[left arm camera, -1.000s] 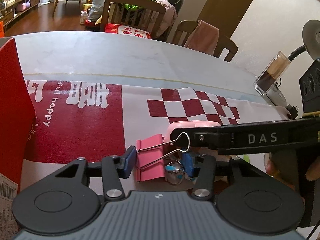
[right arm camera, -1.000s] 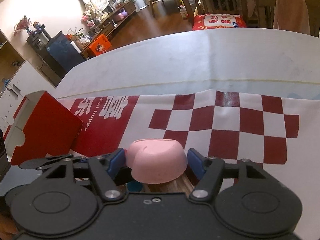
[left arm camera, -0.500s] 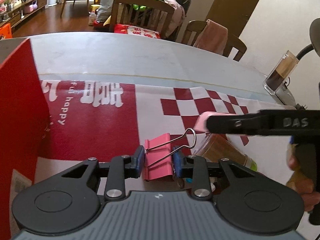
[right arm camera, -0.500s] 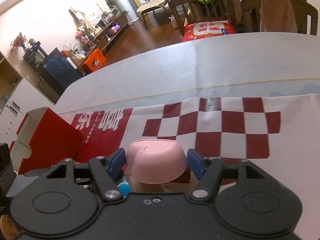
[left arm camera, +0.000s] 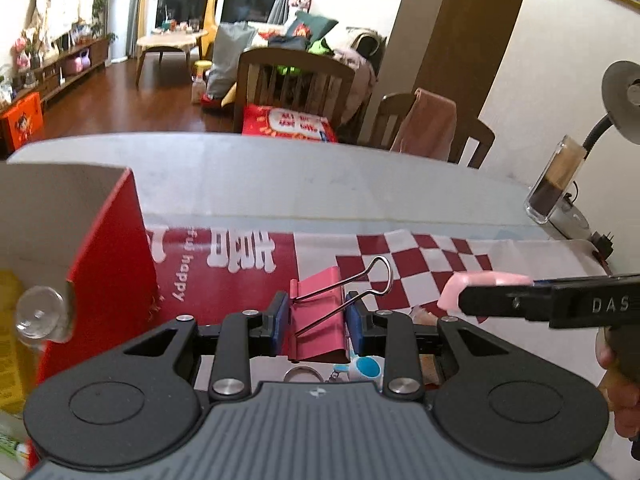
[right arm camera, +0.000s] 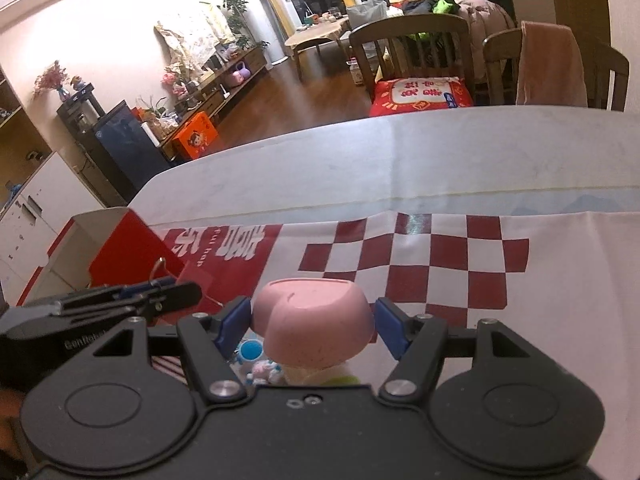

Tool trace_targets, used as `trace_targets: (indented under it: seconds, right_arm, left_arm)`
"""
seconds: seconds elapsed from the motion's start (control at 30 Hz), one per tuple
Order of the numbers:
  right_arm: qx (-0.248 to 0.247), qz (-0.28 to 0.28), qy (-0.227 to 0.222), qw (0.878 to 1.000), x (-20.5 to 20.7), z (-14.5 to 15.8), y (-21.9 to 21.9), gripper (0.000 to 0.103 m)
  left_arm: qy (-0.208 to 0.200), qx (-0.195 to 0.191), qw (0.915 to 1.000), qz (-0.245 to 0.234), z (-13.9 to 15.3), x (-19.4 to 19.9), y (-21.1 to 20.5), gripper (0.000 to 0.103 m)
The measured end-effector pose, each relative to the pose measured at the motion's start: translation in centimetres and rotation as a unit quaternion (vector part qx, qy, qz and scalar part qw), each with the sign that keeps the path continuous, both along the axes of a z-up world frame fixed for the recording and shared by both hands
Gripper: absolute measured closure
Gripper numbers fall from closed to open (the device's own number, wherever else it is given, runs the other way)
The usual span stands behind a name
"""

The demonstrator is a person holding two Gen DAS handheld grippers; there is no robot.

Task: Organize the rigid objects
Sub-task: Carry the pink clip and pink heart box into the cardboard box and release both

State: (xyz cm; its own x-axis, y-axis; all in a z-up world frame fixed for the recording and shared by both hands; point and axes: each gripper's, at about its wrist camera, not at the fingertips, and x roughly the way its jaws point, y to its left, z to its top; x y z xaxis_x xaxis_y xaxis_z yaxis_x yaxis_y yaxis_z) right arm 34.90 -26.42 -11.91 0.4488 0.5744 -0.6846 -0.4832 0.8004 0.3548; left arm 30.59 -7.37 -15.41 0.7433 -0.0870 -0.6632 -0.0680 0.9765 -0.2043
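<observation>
On the far left of the left wrist view stands the red box [left arm camera: 108, 264], open at the top, with a clear rounded item [left arm camera: 38, 316] and some yellow packaging just inside its near wall. It looks like the collecting place for the loose things, which would explain why both grippers carry something clear of the table [left arm camera: 280, 176].

Just right of the box wall, the left gripper [left arm camera: 316, 320] is pinched on the pink binder clip [left arm camera: 316, 320]. The blue pads press the clip's two flat sides, so its body sits squarely between the fingers with the wire handles [left arm camera: 360, 284] sticking out forward and to the right. Gripping the body rather than the springy wires seems the steadier choice. Below the clip, small pieces remain on the red and white checked cloth [left arm camera: 424, 256]: a metal ring [left arm camera: 303, 373] and a blue and white item [left arm camera: 366, 367].

Further right, the right gripper [right arm camera: 314, 320] is closed around the pink heart-shaped lid [right arm camera: 314, 320], a pad against each side, so the lid lies centred between the fingers. The lid appears to be lifted away from a container [right arm camera: 320, 374] beneath it, though that part is mostly hidden and I cannot be sure they are apart. In the left wrist view the same lid pokes out past the dark finger marked DAS, level with the clip and to its right.

The right wrist view shows the left gripper off to its left, near the box, so the clip is the closer of the two to being dropped in.
</observation>
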Motion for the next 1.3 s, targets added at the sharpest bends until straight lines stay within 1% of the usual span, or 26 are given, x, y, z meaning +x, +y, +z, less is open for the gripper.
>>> trace_targets:
  seconds: [0.37, 0.53, 0.7, 1.0, 1.3]
  right_arm:
    - [-0.03, 0.036, -0.056, 0.997, -3.9, 4.7, 1.5, 0.036]
    - [-0.03, 0.049, -0.071, 0.996, -5.6, 6.5, 2.5, 0.036]
    - [-0.03, 0.06, -0.086, 0.994, -7.2, 8.0, 3.9, 0.036]
    - [-0.035, 0.078, -0.106, 0.991, -10.1, 9.6, 8.3, 0.036]
    - [-0.044, 0.096, -0.115, 0.988, -12.0, 10.0, 14.3, 0.036]
  left_arm:
    - [-0.014, -0.013, 0.9998, -0.007, 4.3, -2.6, 0.4, 0.073]
    - [-0.013, -0.02, 0.9997, -0.006, 5.9, -4.0, 1.3, 0.073]
    - [-0.021, -0.022, 0.9995, 0.002, 7.3, -5.6, 2.8, 0.073]
    - [-0.031, -0.01, 0.9994, 0.008, 9.8, -9.2, 7.1, 0.073]
    - [-0.026, -0.005, 0.9993, 0.026, 10.6, -11.7, 13.1, 0.073]
